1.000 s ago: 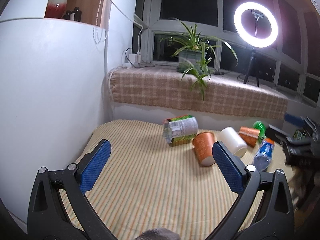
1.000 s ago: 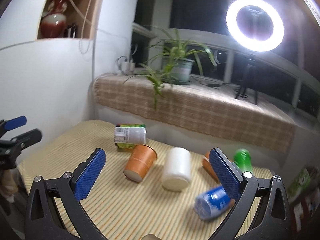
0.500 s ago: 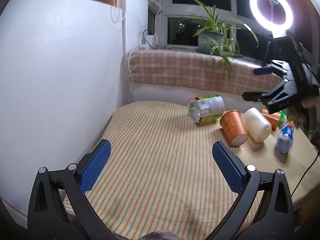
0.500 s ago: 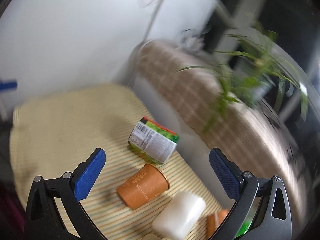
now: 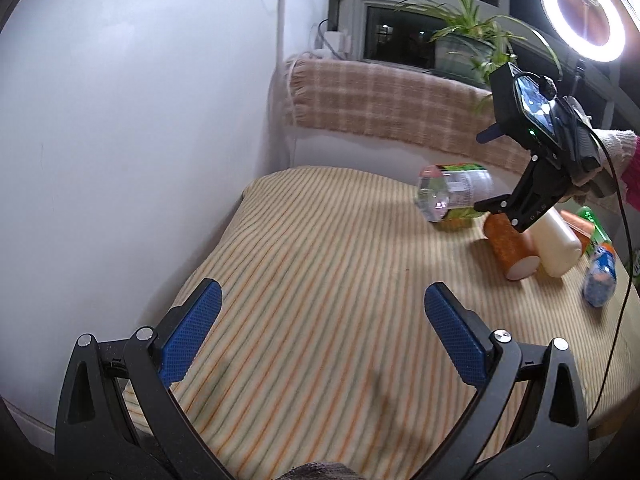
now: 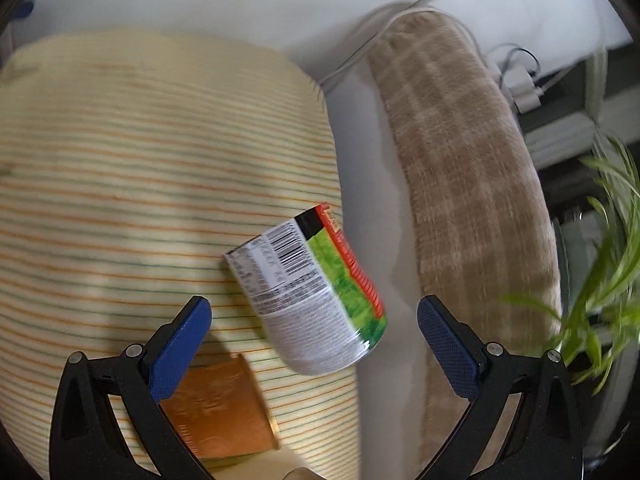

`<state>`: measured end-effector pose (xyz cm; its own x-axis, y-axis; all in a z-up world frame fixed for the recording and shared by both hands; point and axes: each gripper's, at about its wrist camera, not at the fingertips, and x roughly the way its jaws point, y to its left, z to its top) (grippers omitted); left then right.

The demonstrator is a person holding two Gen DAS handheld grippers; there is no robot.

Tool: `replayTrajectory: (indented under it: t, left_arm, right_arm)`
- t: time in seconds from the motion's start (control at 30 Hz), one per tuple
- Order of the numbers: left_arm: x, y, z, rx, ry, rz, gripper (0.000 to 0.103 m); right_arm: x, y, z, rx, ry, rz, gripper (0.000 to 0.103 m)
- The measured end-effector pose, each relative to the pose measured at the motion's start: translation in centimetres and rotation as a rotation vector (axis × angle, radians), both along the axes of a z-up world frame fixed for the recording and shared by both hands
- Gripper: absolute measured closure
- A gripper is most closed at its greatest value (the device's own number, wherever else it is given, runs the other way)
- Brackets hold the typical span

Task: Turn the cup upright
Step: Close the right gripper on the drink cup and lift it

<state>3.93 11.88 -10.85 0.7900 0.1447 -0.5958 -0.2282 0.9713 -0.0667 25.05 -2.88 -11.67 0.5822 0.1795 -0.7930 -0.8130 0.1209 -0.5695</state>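
From the left view, your left tool [image 5: 320, 320] gapes wide, empty, low in the frame; the orange cup [image 5: 510, 250] lies on its side at right on the bench [image 5: 320, 248]. From the right view, your right tool [image 6: 314, 330] is wide open and empty above the cup [image 6: 218, 412] at lower left, so drop lower and straddle its wall squarely, clear of the labelled jar [image 6: 308, 296].

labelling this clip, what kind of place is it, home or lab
Most likely a home room by a window at night: a potted plant on a sill under a checked blanket, a striped cloth over the table, and a ring light for filming.
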Motion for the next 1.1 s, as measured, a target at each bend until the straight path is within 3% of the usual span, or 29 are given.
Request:
replayTrajectory:
  t: [0.33, 0.47, 0.6, 0.67, 0.87, 1.1]
  left_arm:
    - [1.2, 1.5, -0.7, -0.02, 0.009, 0.032, 0.0]
    - [1.2, 1.7, -0.5, -0.017, 0.007, 0.032, 0.0]
    - [1.2, 1.8, -0.7, -0.018, 0.013, 0.036, 0.0]
    - [1.2, 1.9, -0.7, -0.018, 0.015, 0.039, 0.0]
    - [0.8, 2.0, -0.6, -0.02, 0.004, 0.042, 0.0]
    - [-0.4, 2.4, 0.0, -0.017, -0.016, 0.057, 0.0]
  right_arm:
    - [2.1, 1.6, -3.6, -0.181, -0.006, 0.083, 0.001]
    - [3.0, 2.1, -4.5, -0.196, -0.008, 0.083, 0.002]
    - [3.4, 2.5, -4.8, -0.198, 0.002, 0.085, 0.014]
    - [3.5, 2.6, -4.8, -0.203, -0.006, 0.088, 0.014]
    - [2.8, 2.9, -3.3, -0.15, -0.035, 0.079, 0.016]
    - [1.2, 3.8, 1.0, 0.016, -0.043, 0.071, 0.017]
